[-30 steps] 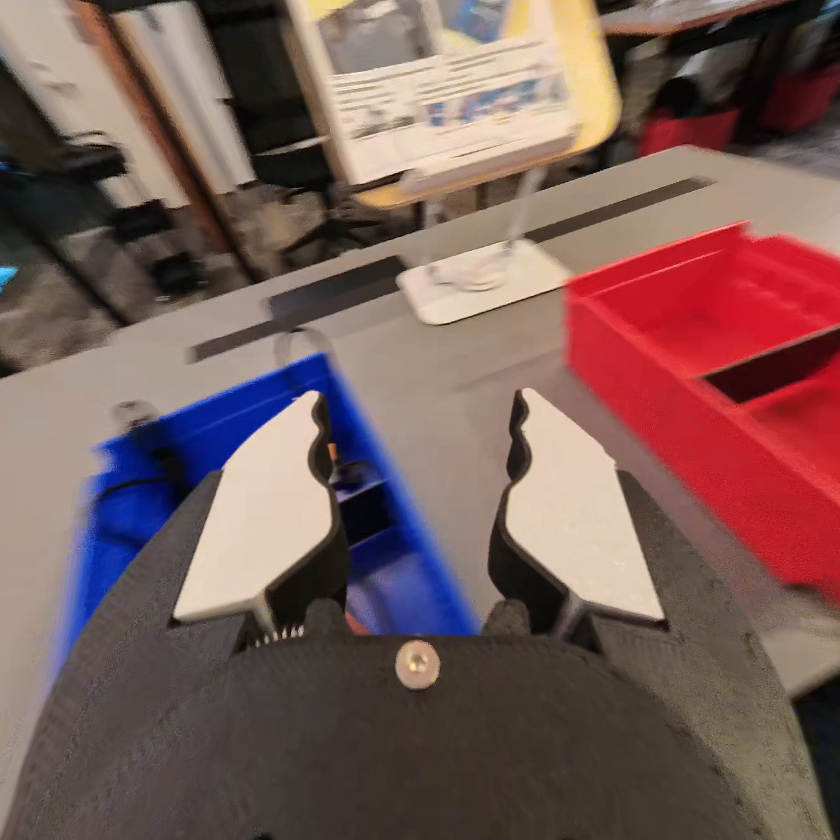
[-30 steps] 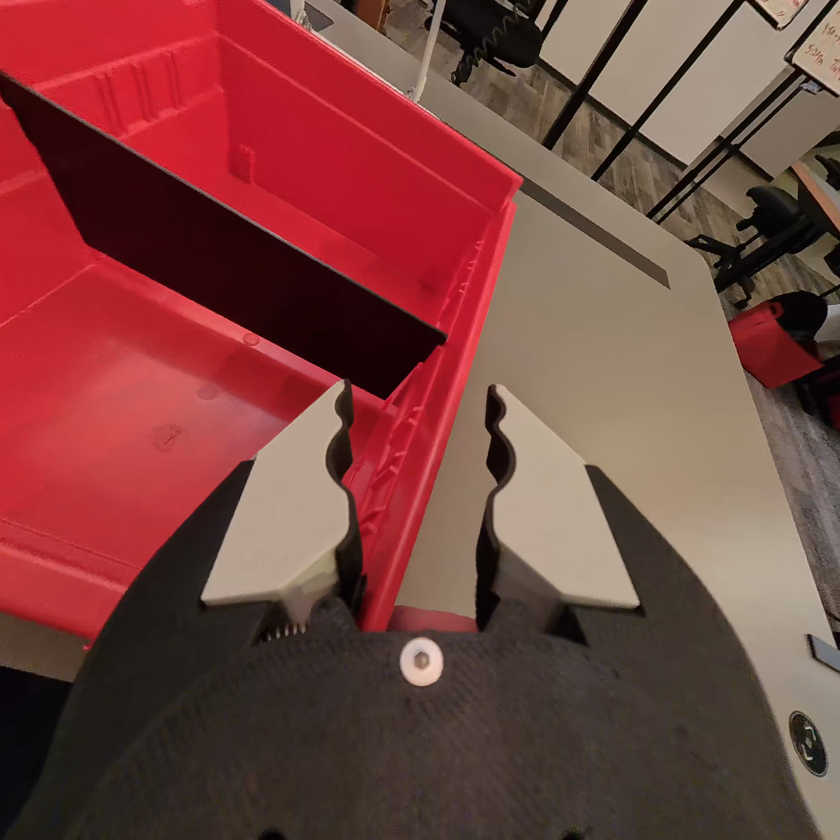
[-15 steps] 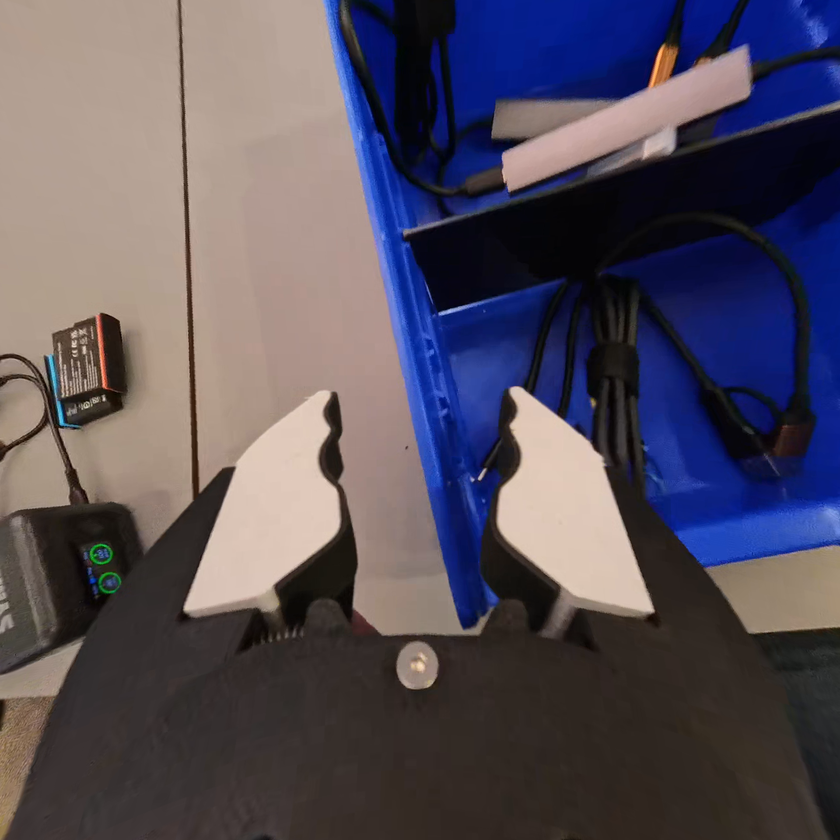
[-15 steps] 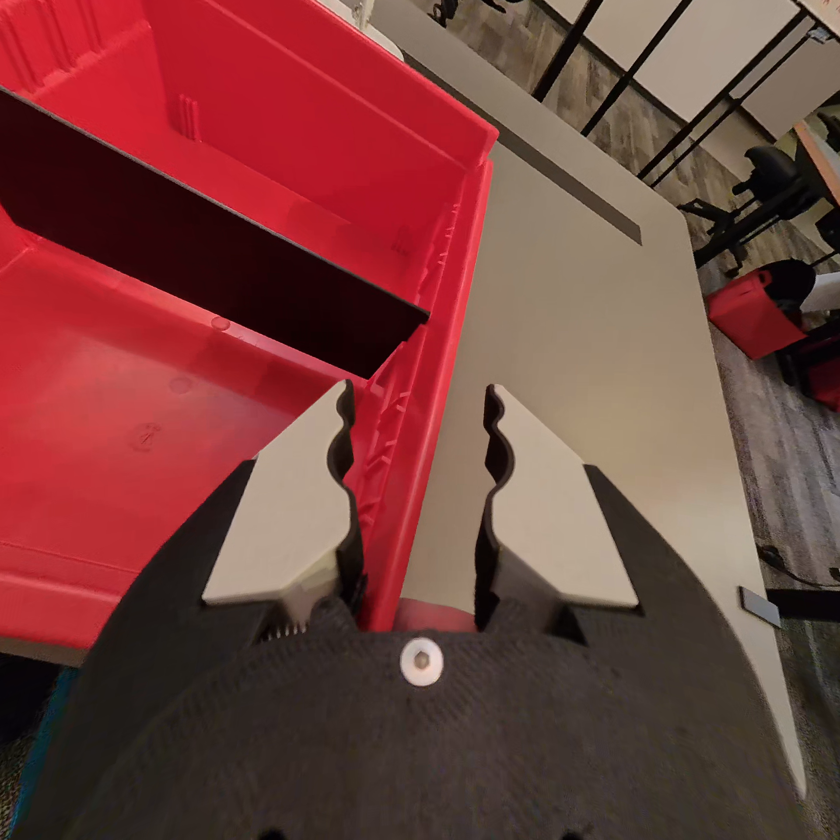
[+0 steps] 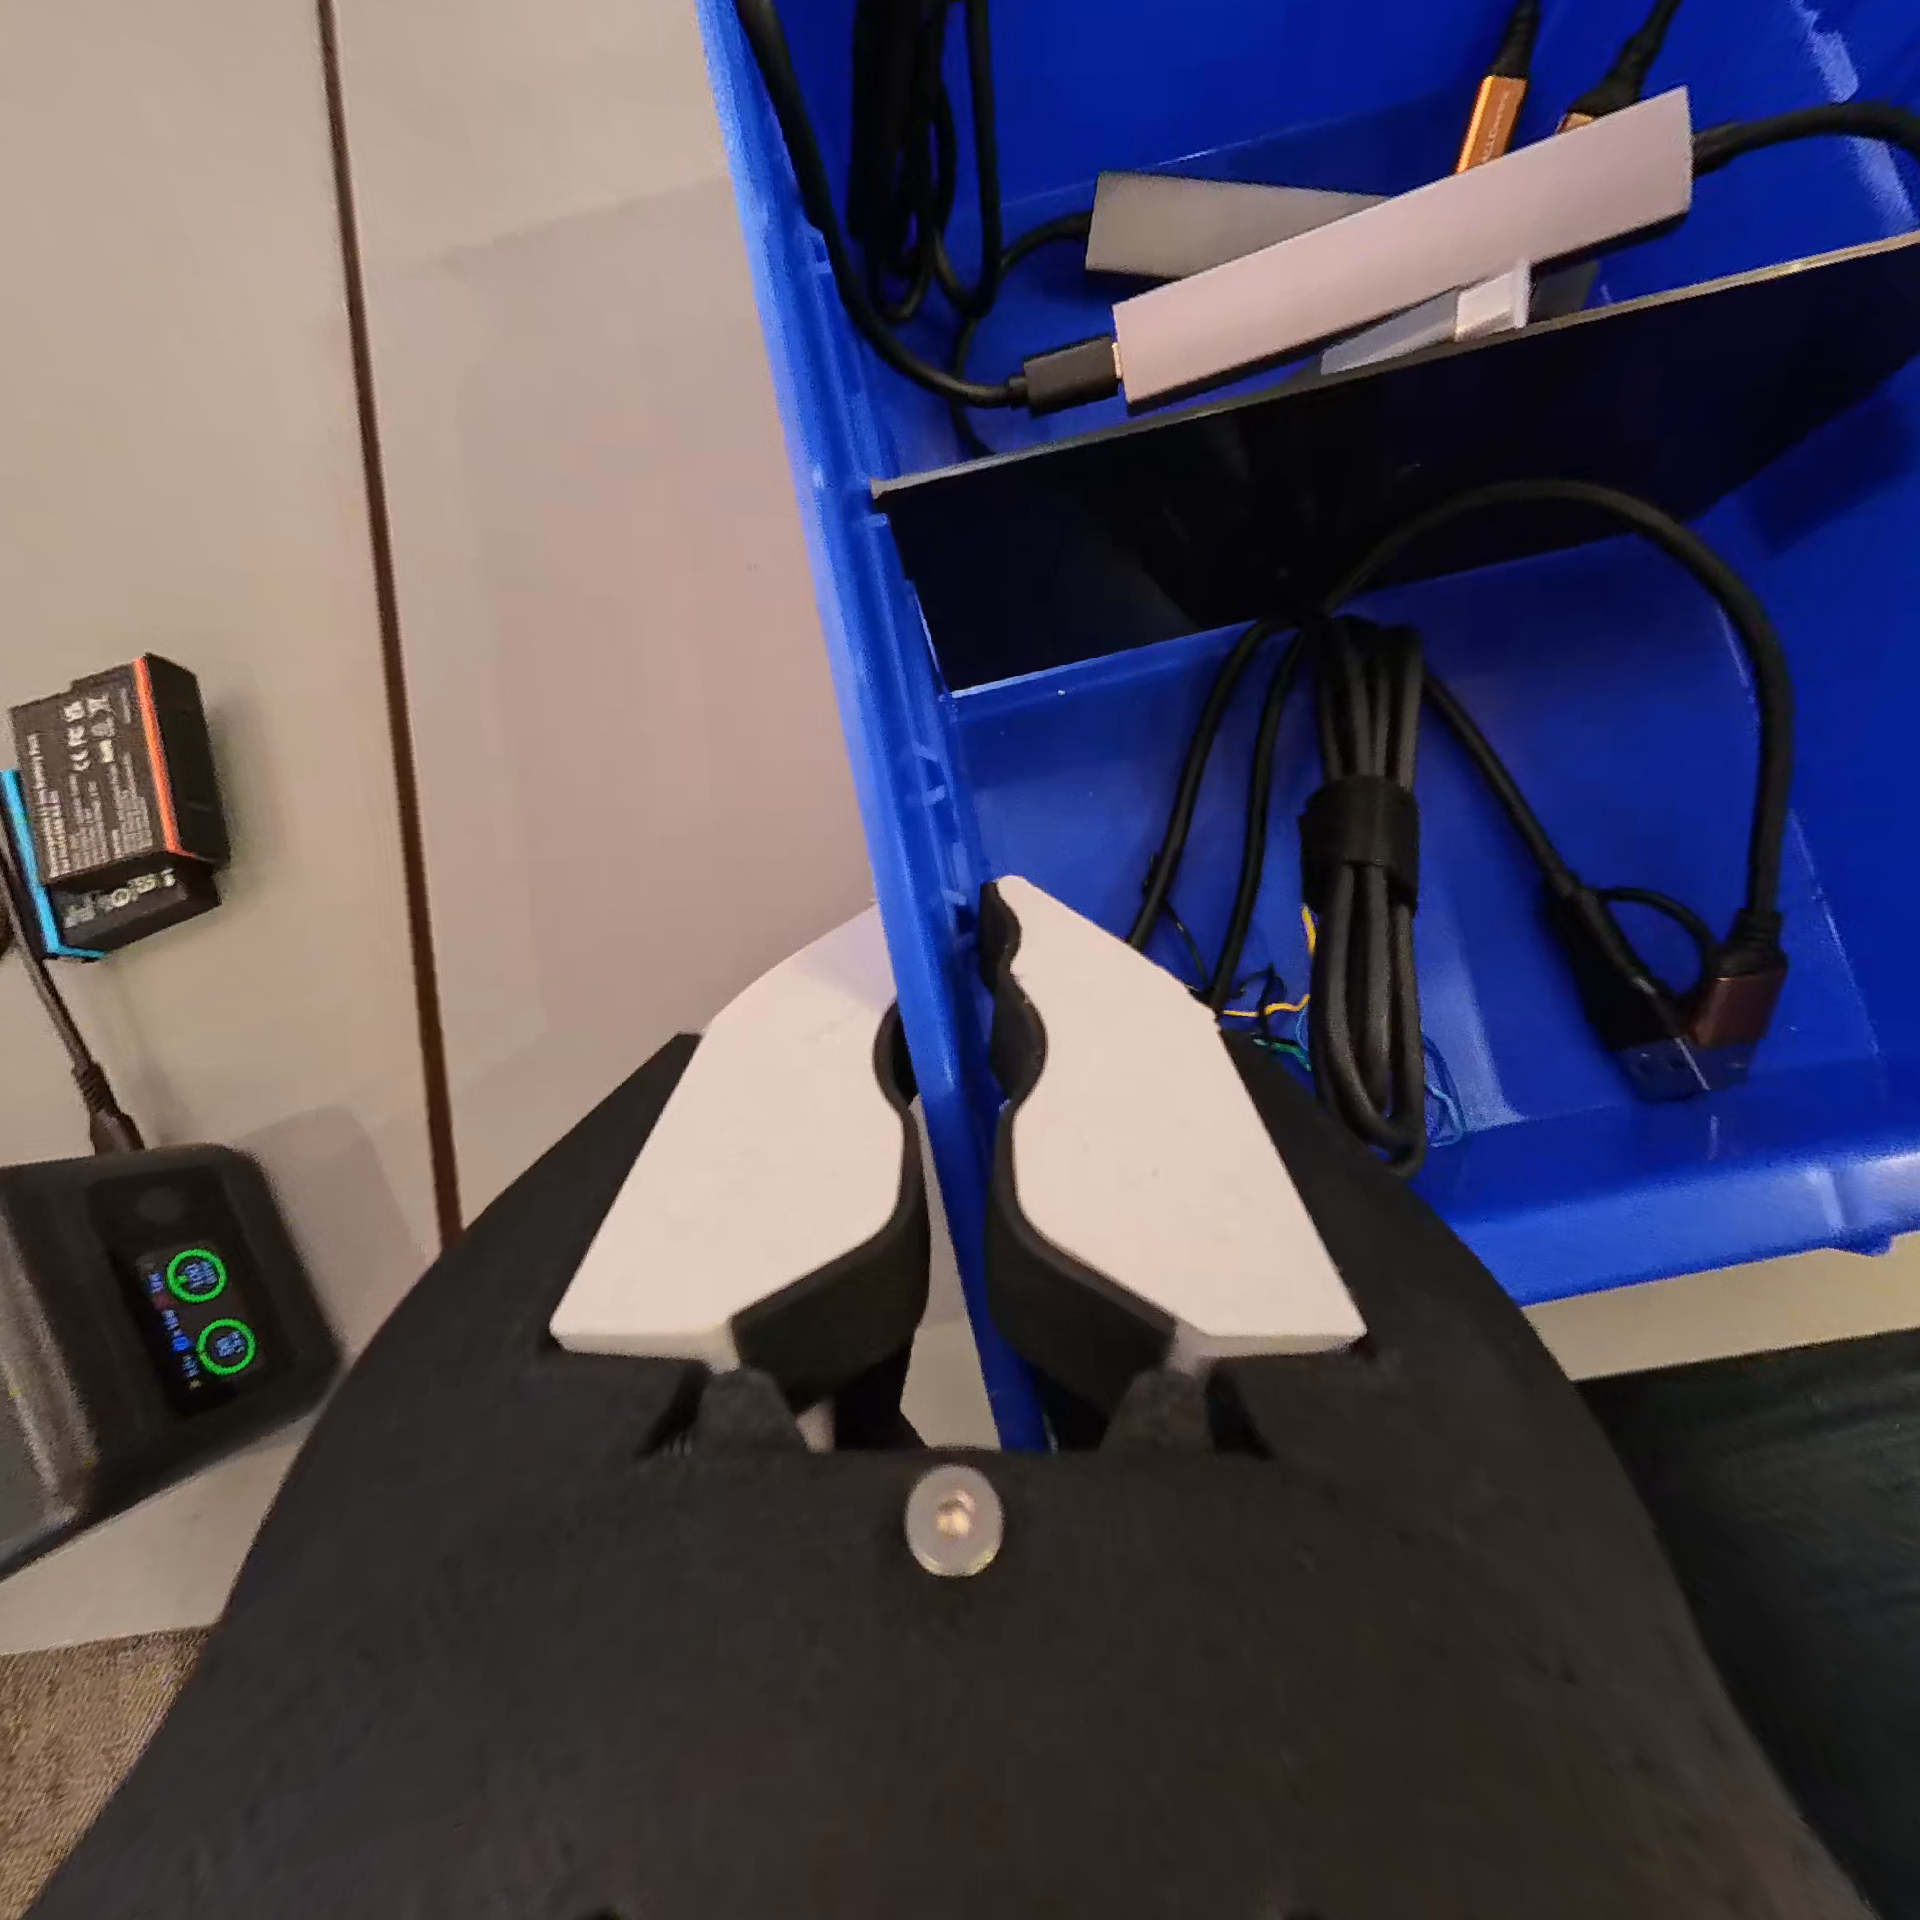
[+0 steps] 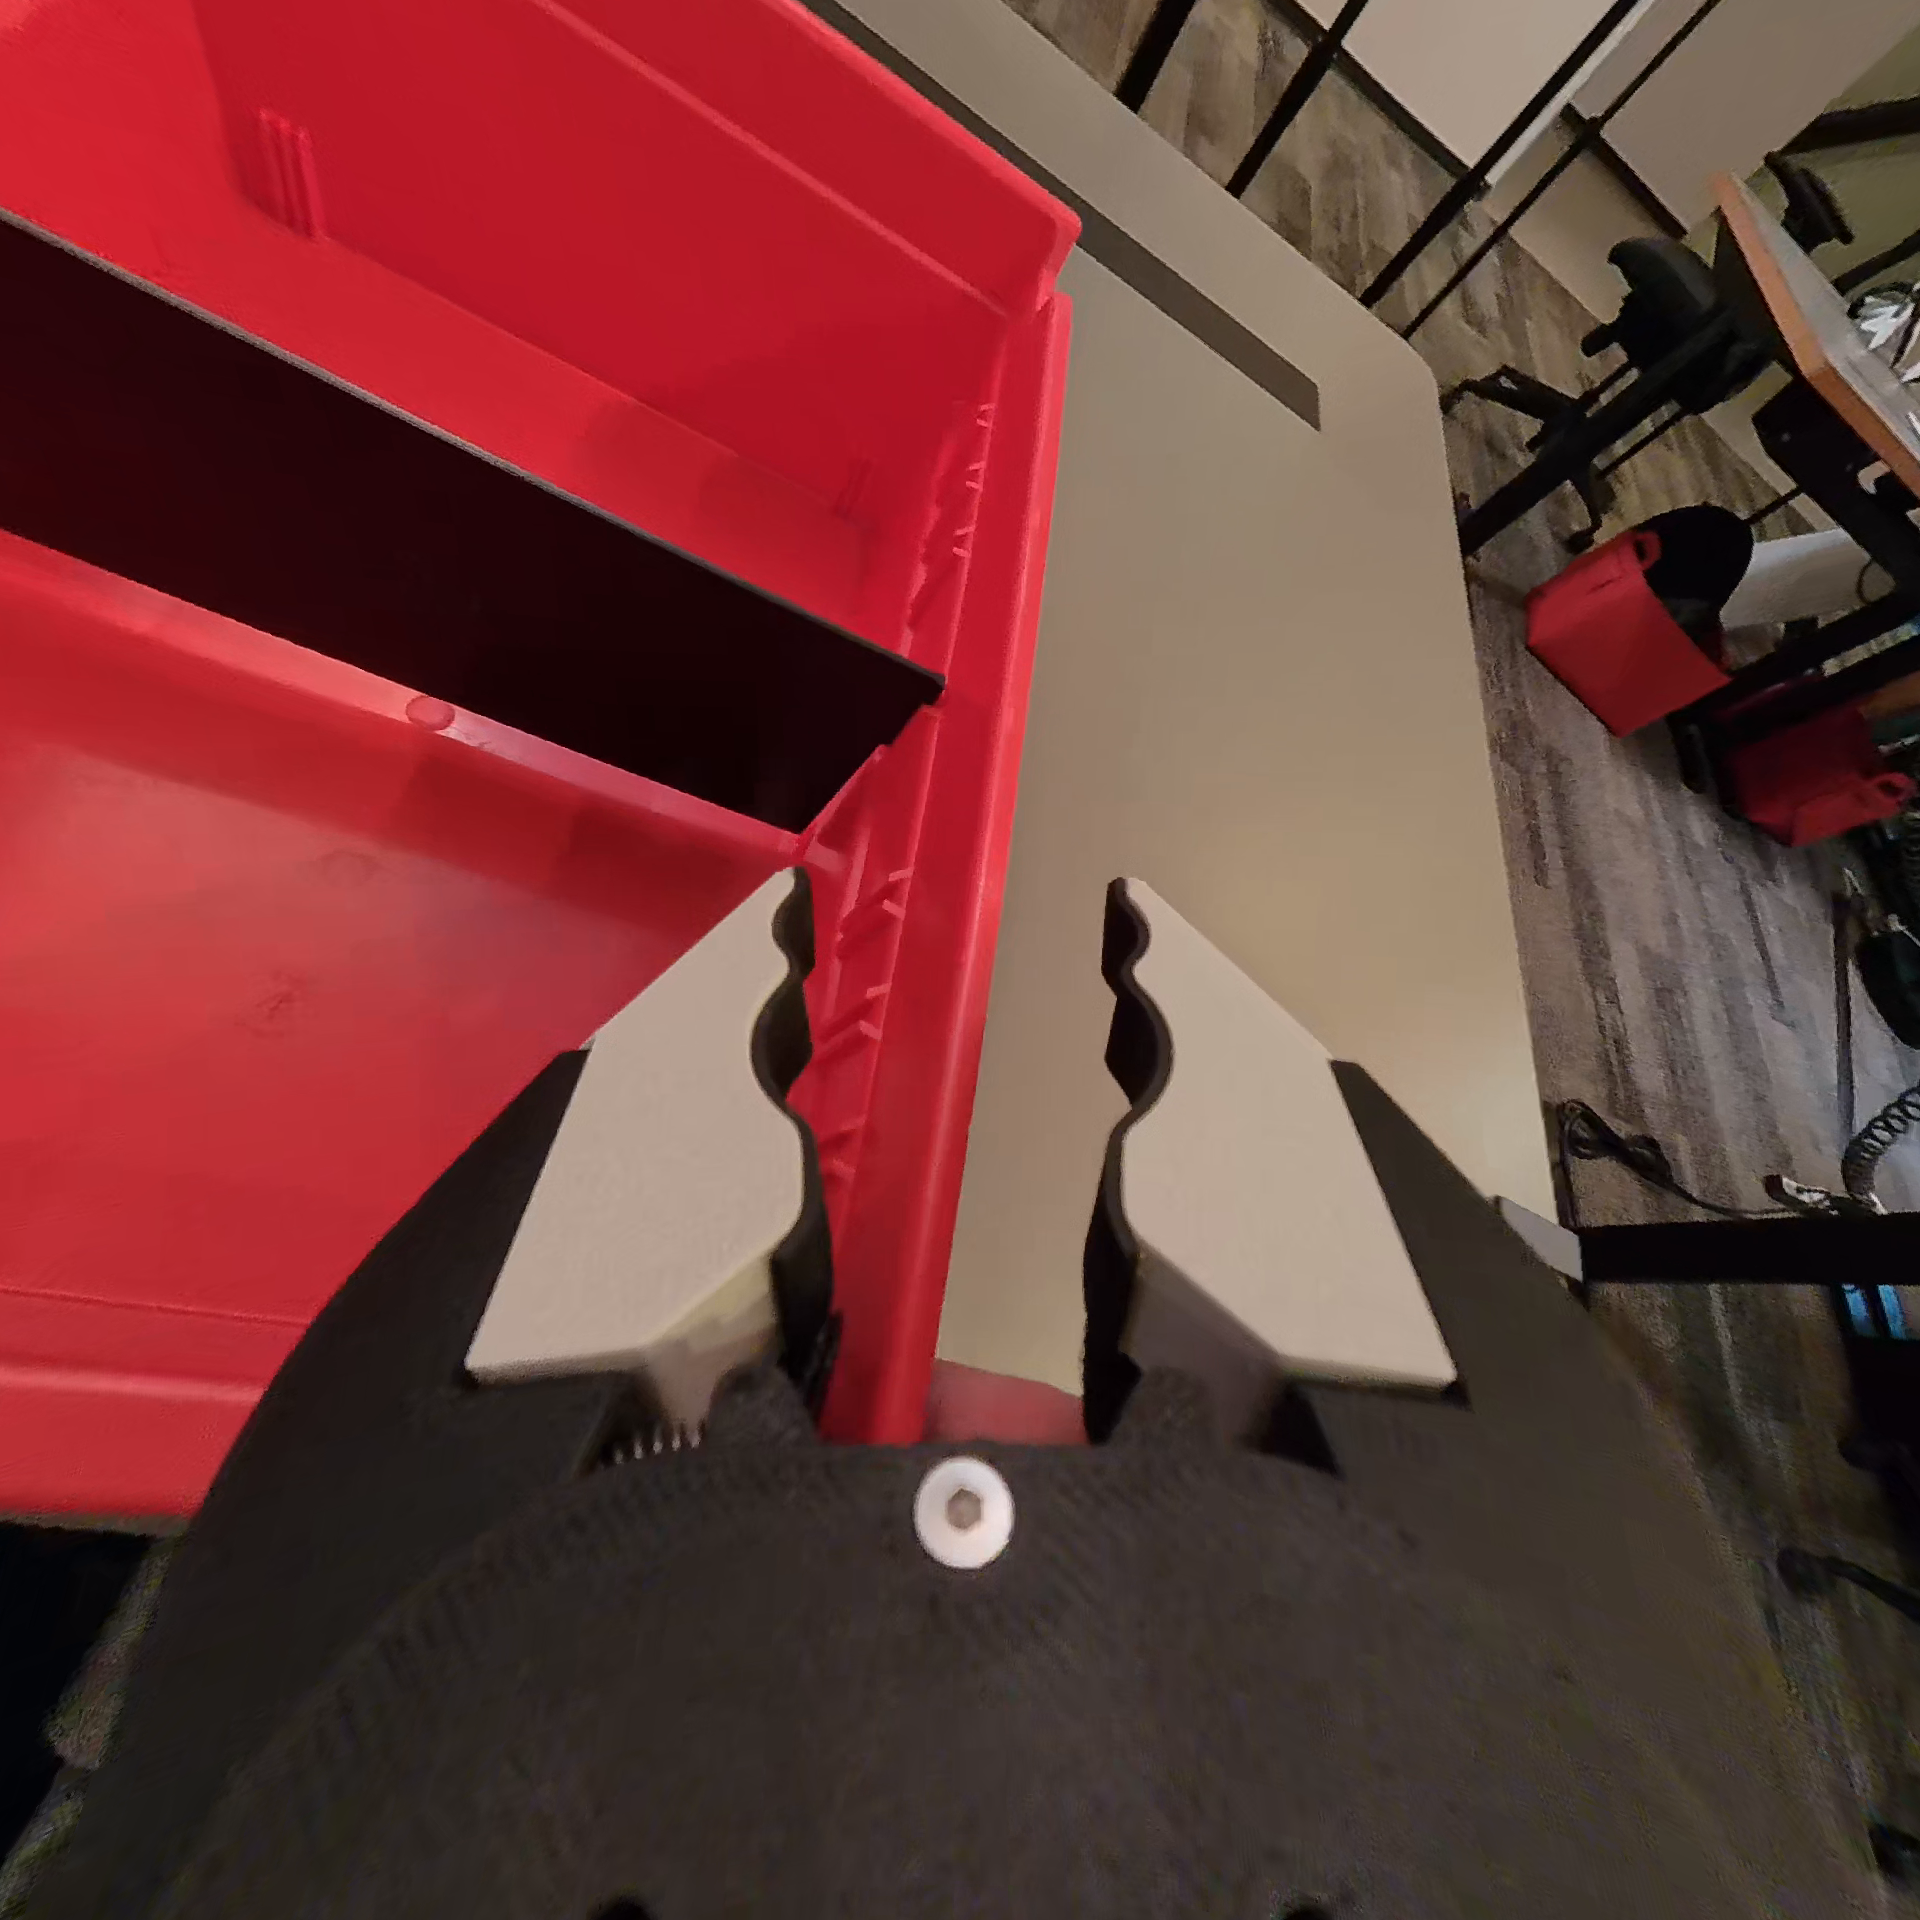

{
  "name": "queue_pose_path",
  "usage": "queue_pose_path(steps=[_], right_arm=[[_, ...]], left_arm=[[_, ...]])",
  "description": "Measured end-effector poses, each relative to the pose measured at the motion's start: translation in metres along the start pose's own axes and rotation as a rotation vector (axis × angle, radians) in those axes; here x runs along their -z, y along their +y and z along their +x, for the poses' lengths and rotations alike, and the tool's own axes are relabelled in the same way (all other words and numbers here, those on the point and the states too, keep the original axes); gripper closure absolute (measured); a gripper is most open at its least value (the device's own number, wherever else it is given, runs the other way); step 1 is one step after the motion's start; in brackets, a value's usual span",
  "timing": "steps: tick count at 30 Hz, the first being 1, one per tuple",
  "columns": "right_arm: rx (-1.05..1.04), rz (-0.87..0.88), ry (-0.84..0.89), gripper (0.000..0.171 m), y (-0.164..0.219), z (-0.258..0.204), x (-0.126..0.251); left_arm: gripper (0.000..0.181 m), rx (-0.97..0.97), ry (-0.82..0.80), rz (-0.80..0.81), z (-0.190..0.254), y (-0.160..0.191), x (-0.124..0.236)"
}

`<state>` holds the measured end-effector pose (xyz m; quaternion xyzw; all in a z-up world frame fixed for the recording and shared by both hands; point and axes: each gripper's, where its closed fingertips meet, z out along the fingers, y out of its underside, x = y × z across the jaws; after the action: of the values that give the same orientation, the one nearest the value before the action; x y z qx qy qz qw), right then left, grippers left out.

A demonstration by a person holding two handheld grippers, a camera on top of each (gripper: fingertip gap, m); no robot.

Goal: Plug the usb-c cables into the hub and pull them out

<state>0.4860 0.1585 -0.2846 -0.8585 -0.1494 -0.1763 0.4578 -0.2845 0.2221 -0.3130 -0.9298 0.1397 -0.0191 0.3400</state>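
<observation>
A blue bin [image 5: 831,416] holds a silver hub [image 5: 1403,249] in its far compartment, with a black USB-C cable [image 5: 1070,379] plugged into its left end and an orange-tipped plug [image 5: 1491,125] by its far side. A strapped black cable bundle [image 5: 1361,935] and a brown plug [image 5: 1735,1003] lie in the near compartment. My left gripper [image 5: 935,935] is shut on the blue bin's left wall. My right gripper [image 6: 956,888] is open and straddles the right wall of a red bin [image 6: 623,260], which shows nothing inside.
Camera batteries [image 5: 114,790] and a black charger [image 5: 156,1320] with lit green rings lie on the grey table left of the blue bin. A black divider [image 6: 416,520] splits the red bin. Bare table [image 6: 1247,623] lies to its right; chairs and red bags stand on the floor beyond. The grippers' ends are close to 75 cm from one another. My left tips are roughly 20 cm from the black charger [image 5: 156,1320].
My left gripper swung down from looking across the table to the blue bin's left wall and shut on it. My right gripper stayed open astride the red bin's wall, shifting slightly.
</observation>
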Motion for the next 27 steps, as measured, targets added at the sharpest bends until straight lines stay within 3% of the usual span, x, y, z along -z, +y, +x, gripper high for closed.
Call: queue_pose_path(steps=[1, 11, 17, 23, 27], right_arm=[[-0.003, -0.007, 0.007, 0.117, 0.004, 0.006, 0.000], [-0.011, -0.084, 0.116, 0.118, 0.039, 0.065, -0.002], [0.004, -0.099, 0.154, 0.119, 0.043, 0.078, -0.004], [0.029, -0.044, 0.219, 0.113, 0.028, 0.085, 0.005], [0.106, 0.012, 0.315, 0.095, 0.000, 0.096, 0.029]], left_arm=[[0.175, 0.002, -0.002, -0.002, -0.003, 0.002, 0.001], [0.175, -0.005, 0.023, 0.013, -0.039, 0.014, 0.008], [0.174, -0.014, 0.011, 0.018, -0.048, 0.013, 0.007], [0.146, -0.017, -0.014, 0.045, -0.049, 0.011, 0.012], [0.122, 0.008, -0.064, 0.132, -0.056, -0.008, 0.029]])
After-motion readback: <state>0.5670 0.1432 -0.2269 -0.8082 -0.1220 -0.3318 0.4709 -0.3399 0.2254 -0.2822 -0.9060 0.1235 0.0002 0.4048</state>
